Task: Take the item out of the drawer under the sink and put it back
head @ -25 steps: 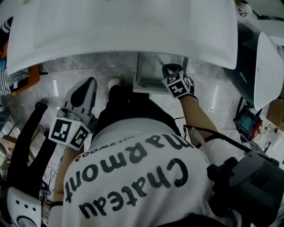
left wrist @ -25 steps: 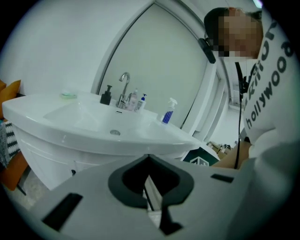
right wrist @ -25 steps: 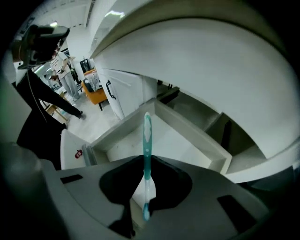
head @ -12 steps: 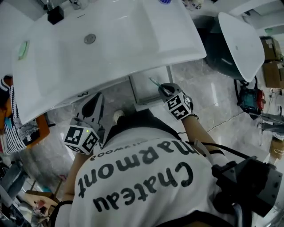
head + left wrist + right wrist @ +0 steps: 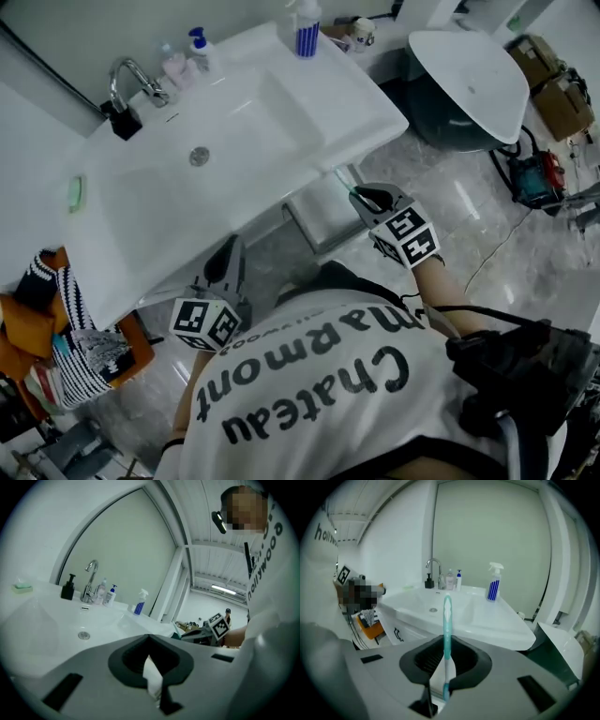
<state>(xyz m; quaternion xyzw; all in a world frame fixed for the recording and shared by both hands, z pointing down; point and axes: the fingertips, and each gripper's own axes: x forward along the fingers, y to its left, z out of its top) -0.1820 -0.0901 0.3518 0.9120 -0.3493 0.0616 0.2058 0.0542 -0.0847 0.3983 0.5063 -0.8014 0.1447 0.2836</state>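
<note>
Both fingers of the right gripper (image 5: 360,194) are clenched on the thin toothbrush (image 5: 447,620), held just in front of the sink (image 5: 281,122), above the drawer (image 5: 323,220) under it, which looks open. We judge the slim handle may pivot or slip and fall beside the drawer. The left gripper (image 5: 233,253), also in front of the sink, is clenched on nothing.

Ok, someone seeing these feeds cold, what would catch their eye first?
First, the teal toothbrush standing upright, pinched in the right gripper, with its head pointing toward the big white sink. Next, the blue-striped spray bottle at the sink's back edge. The left gripper hangs by the sink's front edge, shut and empty.
</note>
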